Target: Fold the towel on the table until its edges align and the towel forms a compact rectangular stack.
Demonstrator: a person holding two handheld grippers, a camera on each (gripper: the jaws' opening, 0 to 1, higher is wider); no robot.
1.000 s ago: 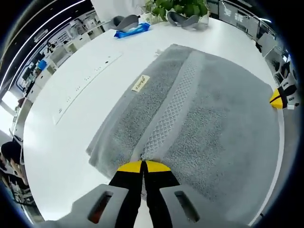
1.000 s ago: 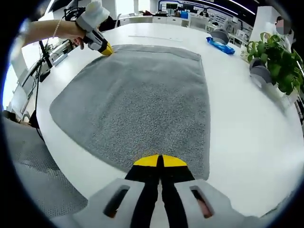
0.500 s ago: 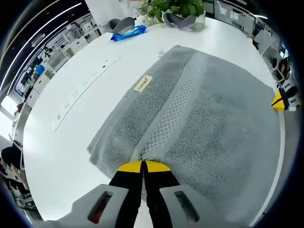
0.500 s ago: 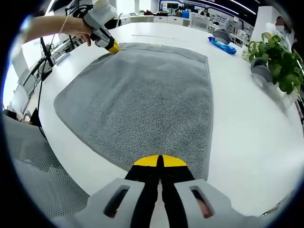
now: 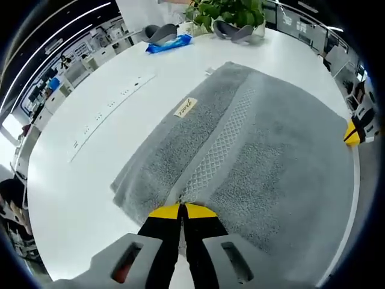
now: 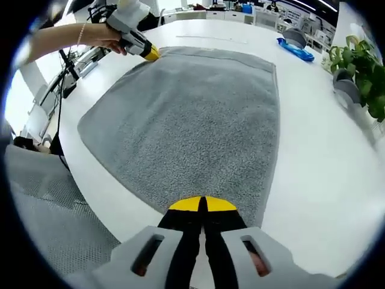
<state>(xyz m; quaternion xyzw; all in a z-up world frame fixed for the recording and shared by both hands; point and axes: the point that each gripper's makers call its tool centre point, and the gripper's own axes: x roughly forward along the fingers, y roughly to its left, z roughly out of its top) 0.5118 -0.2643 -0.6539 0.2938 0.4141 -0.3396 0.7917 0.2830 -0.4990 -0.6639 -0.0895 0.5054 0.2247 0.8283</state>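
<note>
Left gripper view: left gripper (image 5: 181, 211) clenched on towel (image 5: 240, 144) corner dead ahead, right gripper (image 6: 201, 205) likewise clamped on its near corner; first fold in hand, next needs both corners carried forward across together.

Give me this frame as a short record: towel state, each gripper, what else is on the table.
towel: grey towel, spread flat on the white table, one layer showing, woven band and label facing up in the left gripper view
left gripper: left gripper, jaws shut on the towel's near edge at the woven band
right gripper: right gripper, jaws shut on the towel's edge near a corner
fold progress: not yet folded into a stack
other items: blue packet, potted plant, grey curved objects beside the plant, long white strip
</note>
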